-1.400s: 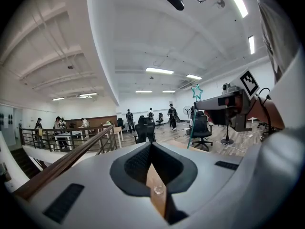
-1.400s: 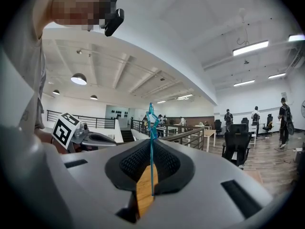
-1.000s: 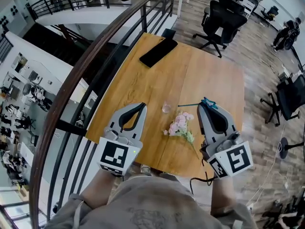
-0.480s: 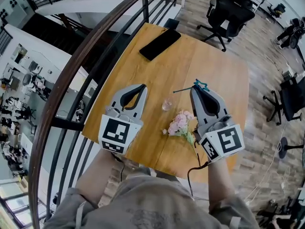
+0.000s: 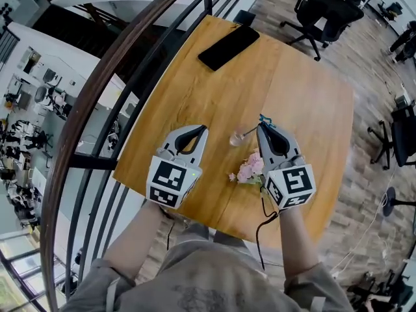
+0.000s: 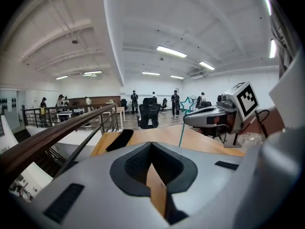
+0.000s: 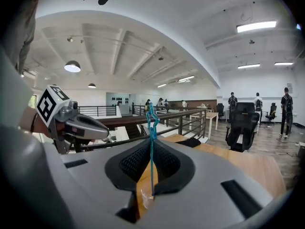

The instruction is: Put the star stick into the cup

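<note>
The right gripper (image 5: pixel 261 125), jaws clamped on the star stick (image 7: pixel 152 151), risked toppling the cup (image 5: pixel 236 138) at its eight o'clock; the left gripper (image 5: pixel 201 130) had its jaws together.

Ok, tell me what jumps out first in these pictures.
The right gripper, shut on the blue star stick, holds its lower end at the small clear cup on the wooden table. Pink flowers lie beside that gripper; a black phone lies near the far edge.
</note>
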